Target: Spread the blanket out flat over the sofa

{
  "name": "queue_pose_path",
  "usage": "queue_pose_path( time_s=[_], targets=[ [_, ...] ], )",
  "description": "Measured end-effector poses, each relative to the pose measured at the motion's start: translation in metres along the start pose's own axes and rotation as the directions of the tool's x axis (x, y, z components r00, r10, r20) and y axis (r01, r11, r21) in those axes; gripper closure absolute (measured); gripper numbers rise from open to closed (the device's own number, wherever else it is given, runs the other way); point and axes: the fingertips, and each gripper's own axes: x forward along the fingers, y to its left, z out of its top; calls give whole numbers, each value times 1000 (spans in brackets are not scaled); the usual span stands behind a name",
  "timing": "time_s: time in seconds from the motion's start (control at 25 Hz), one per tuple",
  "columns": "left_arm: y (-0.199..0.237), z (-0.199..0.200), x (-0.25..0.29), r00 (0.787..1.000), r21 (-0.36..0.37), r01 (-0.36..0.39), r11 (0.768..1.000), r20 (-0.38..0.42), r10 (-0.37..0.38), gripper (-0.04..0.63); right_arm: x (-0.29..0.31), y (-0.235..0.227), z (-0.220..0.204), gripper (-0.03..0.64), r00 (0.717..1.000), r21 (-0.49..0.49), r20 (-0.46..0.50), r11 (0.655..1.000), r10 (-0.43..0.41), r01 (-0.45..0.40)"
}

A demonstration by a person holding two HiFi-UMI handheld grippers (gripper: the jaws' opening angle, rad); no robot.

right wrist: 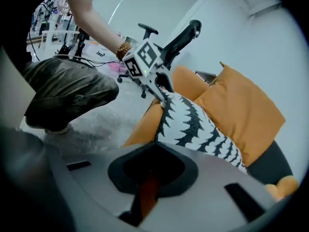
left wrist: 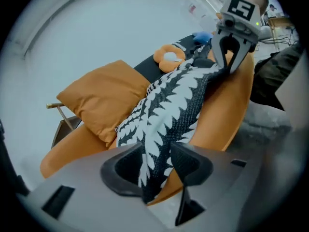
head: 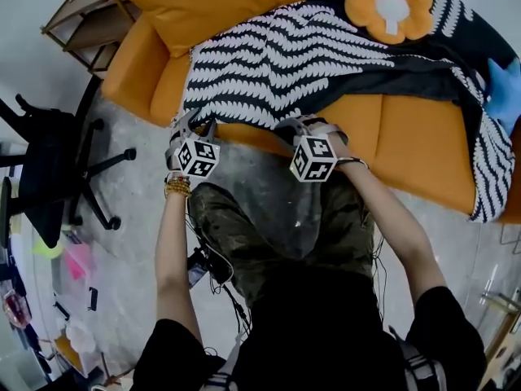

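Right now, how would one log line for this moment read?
left gripper: open, blanket between jaws | right gripper: shut on blanket edge | sofa: partly covered

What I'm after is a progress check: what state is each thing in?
blanket: rumpled, partly over the seat, not spread flat.
sofa: partly covered, front of seat bare.
cushion: propped at the sofa's end.
left gripper: open, blanket between its jaws.
right gripper: shut on the blanket's edge.

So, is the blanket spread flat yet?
Not flat: blanket lies bunched in folds across the sofa, leaving much of its orange seat bare.
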Motion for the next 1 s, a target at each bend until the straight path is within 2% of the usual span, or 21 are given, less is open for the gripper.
queue_pose_path(
  time_s=[0.04,0.08,0.12,0.2,0.28,0.4,0.52,0.6,0.64,0.68,0.72,0.76,0.84,0.92,1.0],
  targets=[
    [1,-3,4,1000,-16,-5,1000,0,5,420,-5,-2,3,592,1000,3,19,1000,-11,11],
    [4,-5,6,1000,-41,-12,999,-2,12,507,-11,-6,8,581,999,-1,41,1000,-30,30],
    [8,-10,6,1000,-65,-20,998,-7,20,549,-16,-11,13,543,997,-10,60,998,-56,57],
    [23,-23,1,999,-105,-39,994,-25,36,557,-26,-23,15,434,989,-36,77,991,-128,131],
    [44,-39,-9,997,-153,-64,986,-40,59,560,-36,-38,1,425,979,-44,67,979,-194,197],
    [67,-54,-20,999,-203,-49,978,-29,44,560,-45,-59,-35,423,975,-15,7,975,-221,221],
    [61,-53,-23,999,-189,-28,982,-29,23,559,-52,-81,-72,410,958,-20,-76,961,-277,276],
    [50,-40,-25,1000,-192,-10,981,-4,9,557,-51,-93,-97,410,946,15,-126,953,-299,303],
    [44,-30,-26,1000,-203,11,979,20,-7,537,-48,-95,-107,410,946,33,-149,955,-288,296],
    [36,-19,-28,999,-212,35,977,47,-25,461,-43,-94,-114,410,949,48,-164,959,-270,281],
    [28,-7,-29,997,-210,54,976,72,-40,382,-38,-93,-118,460,953,60,-170,962,-252,266],
    [20,6,-31,995,-189,64,980,93,-47,364,-34,-90,-119,523,955,66,-174,964,-241,256],
    [4,35,-36,989,-103,63,993,136,-49,356,-29,-83,-118,614,952,54,-189,966,-240,254],
    [-15,66,-39,980,-9,80,997,185,-77,356,-30,-76,-115,603,951,49,-203,968,-233,247],
    [-41,93,-32,967,67,117,991,219,-129,357,-36,-63,-111,604,959,36,-206,978,-196,208]
  ],
)
